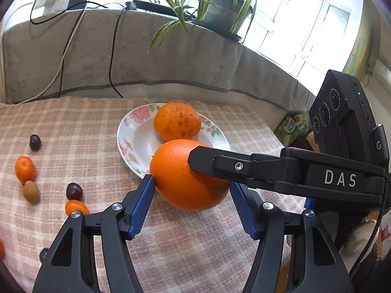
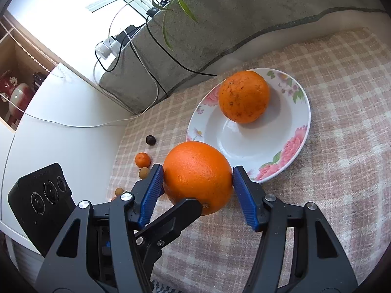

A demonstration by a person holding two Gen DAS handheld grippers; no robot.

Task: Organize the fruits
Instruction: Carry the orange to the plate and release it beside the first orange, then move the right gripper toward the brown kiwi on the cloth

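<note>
Large smooth orange (image 1: 188, 183), gripped on both sides by blue pads of left hand-held gripper (image 1: 191, 190) and right hand-held gripper (image 2: 198, 180), jaws half-spread, just before flowered white plate (image 2: 246, 144) holding speckled orange (image 2: 244, 96) on checked-cloth table (image 2: 330, 146). "DAS" printed white on right finger.

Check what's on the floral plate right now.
One speckled orange sits on the floral plate, toward its far side. The smooth orange gripped by both grippers hides part of the near rim, so that strip can't be seen.
</note>
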